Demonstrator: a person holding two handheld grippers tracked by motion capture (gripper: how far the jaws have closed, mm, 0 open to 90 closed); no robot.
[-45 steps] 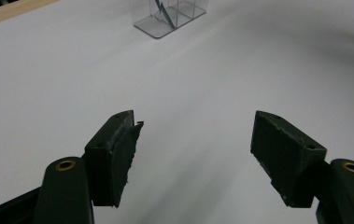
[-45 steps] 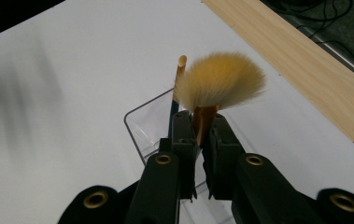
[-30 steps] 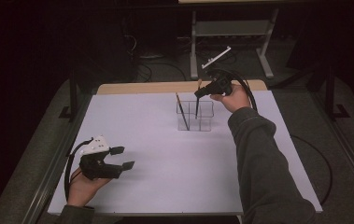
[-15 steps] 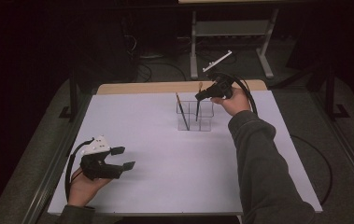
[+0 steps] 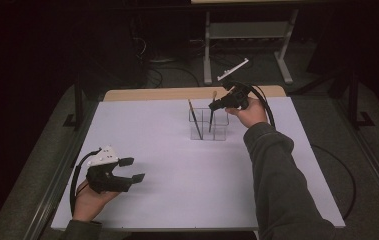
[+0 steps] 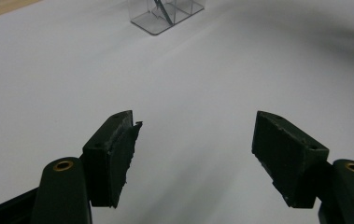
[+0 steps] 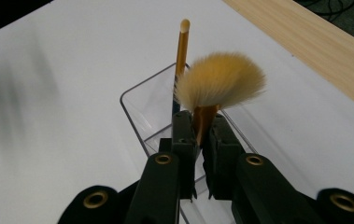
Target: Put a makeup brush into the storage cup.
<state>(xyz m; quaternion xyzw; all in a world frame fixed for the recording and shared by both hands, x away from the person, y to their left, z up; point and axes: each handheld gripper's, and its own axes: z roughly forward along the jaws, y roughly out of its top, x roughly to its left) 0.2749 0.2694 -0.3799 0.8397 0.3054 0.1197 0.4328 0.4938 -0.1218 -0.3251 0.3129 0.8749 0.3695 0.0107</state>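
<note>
Fan-shaped makeup brush with pale bristles and coppery ferrule (image 7: 214,88): pinched at the ferrule between the black jaws of the right gripper (image 7: 201,135), bristles up, handle down inside the clear plastic divided organiser (image 5: 208,124) toward the table's far side; against the frames a second back, the brush stands a little lower and straighter in its compartment, so by my reading the placement is nearly done and release is what remains.

Nearest, the left gripper (image 5: 127,170) rests low on the white table cover (image 5: 187,180), jaws spread wide, nothing between them.

Count: two grippers; one organiser; two brushes, the held one and a slim brush with a yellow-brown handle (image 7: 181,46) leaning in the neighbouring compartment.
</note>
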